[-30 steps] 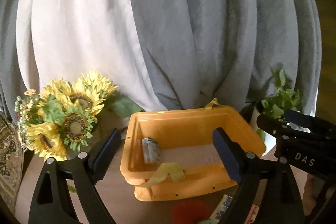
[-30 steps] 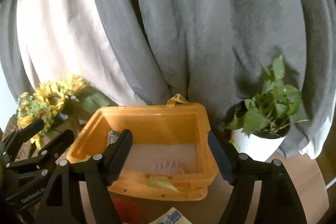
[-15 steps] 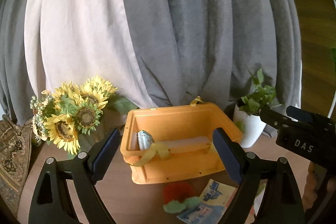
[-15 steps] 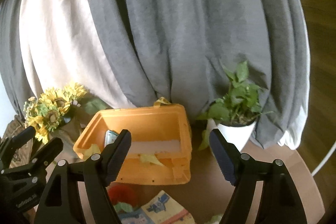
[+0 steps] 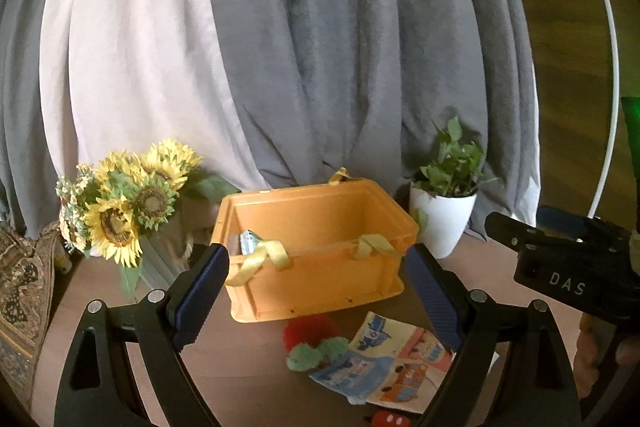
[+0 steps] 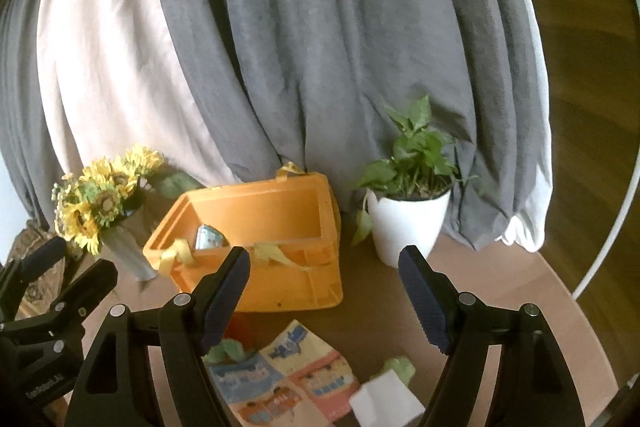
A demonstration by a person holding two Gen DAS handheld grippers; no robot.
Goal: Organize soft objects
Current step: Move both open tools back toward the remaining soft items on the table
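Observation:
An orange crate with yellow strap handles stands on the round table; it also shows in the right wrist view. A small blue-grey packet lies inside it at the left. In front of the crate lie a red and green plush toy and a soft picture book, which also shows in the right wrist view. A white soft item lies by the book. My left gripper is open and empty, held back from the crate. My right gripper is open and empty too.
A sunflower bouquet stands left of the crate. A white potted plant stands to its right, seen also in the right wrist view. Grey and white curtains hang behind. A patterned cloth lies far left.
Both grippers have pulled back and up from the crate. The plush toy, the book and more of the table have come into view. Both stay open.

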